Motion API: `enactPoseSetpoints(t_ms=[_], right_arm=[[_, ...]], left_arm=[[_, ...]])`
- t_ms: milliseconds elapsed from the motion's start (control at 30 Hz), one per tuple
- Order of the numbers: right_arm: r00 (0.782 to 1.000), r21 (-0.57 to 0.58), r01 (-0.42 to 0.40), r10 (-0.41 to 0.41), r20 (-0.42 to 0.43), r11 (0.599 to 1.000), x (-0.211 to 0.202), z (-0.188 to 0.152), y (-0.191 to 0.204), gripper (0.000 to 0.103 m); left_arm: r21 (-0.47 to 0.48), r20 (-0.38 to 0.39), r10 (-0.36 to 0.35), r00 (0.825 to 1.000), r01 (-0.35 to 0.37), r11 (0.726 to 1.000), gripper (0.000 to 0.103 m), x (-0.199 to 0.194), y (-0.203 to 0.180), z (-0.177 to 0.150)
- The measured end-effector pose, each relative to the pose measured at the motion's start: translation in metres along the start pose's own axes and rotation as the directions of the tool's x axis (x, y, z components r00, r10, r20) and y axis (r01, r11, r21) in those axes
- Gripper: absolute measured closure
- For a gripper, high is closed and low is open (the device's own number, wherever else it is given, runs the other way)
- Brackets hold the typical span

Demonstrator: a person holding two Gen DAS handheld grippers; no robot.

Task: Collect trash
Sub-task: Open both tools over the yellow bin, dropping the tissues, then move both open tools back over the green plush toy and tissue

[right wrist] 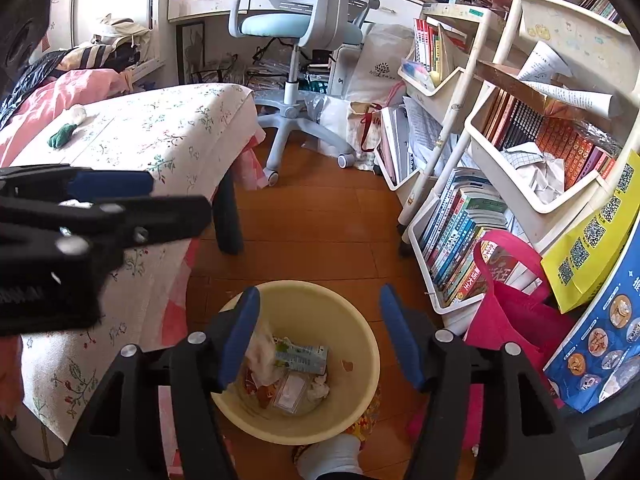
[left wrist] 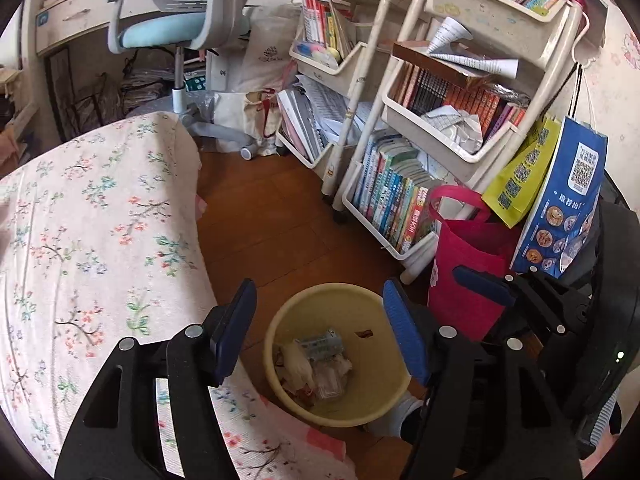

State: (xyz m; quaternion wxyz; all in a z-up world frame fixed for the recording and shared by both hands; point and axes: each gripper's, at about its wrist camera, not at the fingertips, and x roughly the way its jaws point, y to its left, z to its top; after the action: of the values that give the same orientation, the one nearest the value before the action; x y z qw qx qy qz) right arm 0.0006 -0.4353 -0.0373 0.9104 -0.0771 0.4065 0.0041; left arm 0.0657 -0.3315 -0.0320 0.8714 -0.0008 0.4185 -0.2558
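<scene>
A yellow trash bin stands on the wooden floor between the bed and the book carts. In it lie a white crumpled tissue, a green-and-white drink carton and a clear plastic packet. My left gripper hangs open over the bin, nothing between its blue pads. My right gripper also hangs open above the bin; the tissue looks blurred just beside its left finger. The right wrist view shows the left gripper from the side at the left. The right gripper's fingers show at the right of the left wrist view.
A bed with a floral cover lies left of the bin; a small green-and-white item rests on it. Book carts, a pink bag and paper bags crowd the right. A desk chair stands behind. A person's socked foot touches the bin.
</scene>
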Motion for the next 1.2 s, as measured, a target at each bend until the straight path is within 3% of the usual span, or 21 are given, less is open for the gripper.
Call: enactPoseSetpoints(t_ms=[233,533,767,967,1100,1200], right_arm=[[0.996,-0.021,-0.059,0.060,0.072,0.998,-0.012,0.012,0.019,0.038],[0.984,-0.119,-0.138,0.150,0.093,0.983,-0.014,0.026,0.068,0.036],[0.975,-0.160,-0.196,0.210,0.072,0.967,-0.010,0.033,0.104,0.035],[0.968,-0.191,-0.229,0.244,0.060,0.955,-0.005,0.041,0.131,0.035],[0.960,-0.221,-0.257,0.274,0.049,0.941,-0.001,0.045,0.151,0.035],[0.956,-0.243,-0.274,0.292,0.039,0.931,0.003,0.049,0.164,0.035]], left_arm=[[-0.047,0.048,0.092,0.995,-0.090,0.995,0.037,-0.028,0.039,-0.004],[-0.188,0.088,0.248,0.965,-0.229,0.955,0.033,-0.065,0.124,-0.014],[-0.294,0.139,0.378,0.915,-0.326,0.898,0.031,-0.093,0.202,-0.002],[-0.384,0.134,0.488,0.863,-0.409,0.828,0.031,-0.099,0.277,0.010],[-0.411,0.127,0.525,0.841,-0.437,0.800,0.031,-0.098,0.314,0.020],[-0.403,0.125,0.542,0.831,-0.457,0.793,0.031,-0.093,0.334,0.031]])
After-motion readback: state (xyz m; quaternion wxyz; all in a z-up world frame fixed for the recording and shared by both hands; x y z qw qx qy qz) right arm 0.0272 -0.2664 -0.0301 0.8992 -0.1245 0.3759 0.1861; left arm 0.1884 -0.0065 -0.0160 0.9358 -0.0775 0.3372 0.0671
